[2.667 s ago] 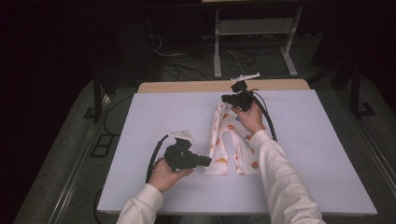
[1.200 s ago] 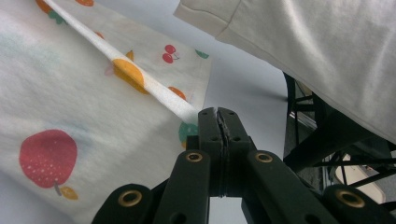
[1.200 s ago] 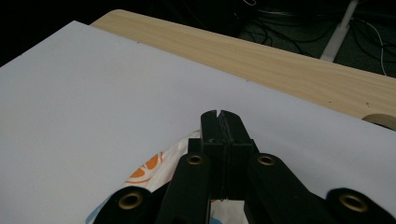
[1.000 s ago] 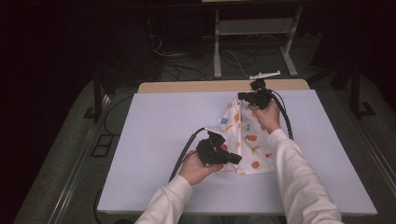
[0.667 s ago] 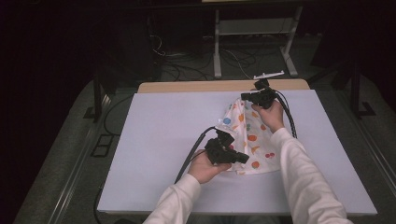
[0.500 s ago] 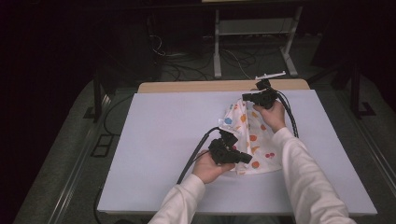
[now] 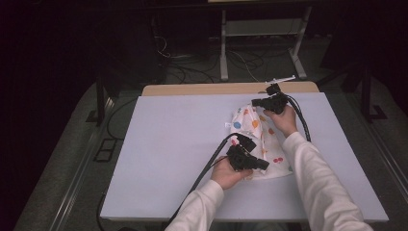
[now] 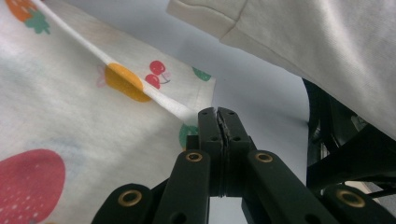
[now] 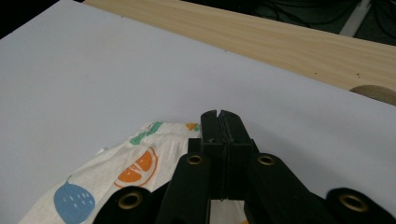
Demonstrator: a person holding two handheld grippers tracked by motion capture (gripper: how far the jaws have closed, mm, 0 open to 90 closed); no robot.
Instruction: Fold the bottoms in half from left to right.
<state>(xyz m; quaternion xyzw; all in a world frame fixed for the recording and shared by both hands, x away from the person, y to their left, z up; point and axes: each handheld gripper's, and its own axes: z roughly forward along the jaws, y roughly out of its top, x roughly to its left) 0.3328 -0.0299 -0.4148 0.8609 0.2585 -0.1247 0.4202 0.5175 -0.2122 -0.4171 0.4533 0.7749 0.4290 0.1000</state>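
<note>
While clamping fruit-print cloth [image 7: 262, 139]: left gripper [image 8: 218, 116] | right gripper [image 9: 218, 119] likewise | white table [image 7: 163, 144]

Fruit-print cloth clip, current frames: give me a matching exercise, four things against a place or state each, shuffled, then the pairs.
Things:
1. fruit-print cloth
2. left gripper
3. right gripper
4. wooden strip

Places or states:
A. runs along the far edge of the table
B. shut on the cloth's near end, beside a sleeve
C. lies on the pale table surface, held at both ends
D. shut on the cloth's far end, nearest the wood

Pairs: 1-C, 2-B, 3-D, 4-A
</note>
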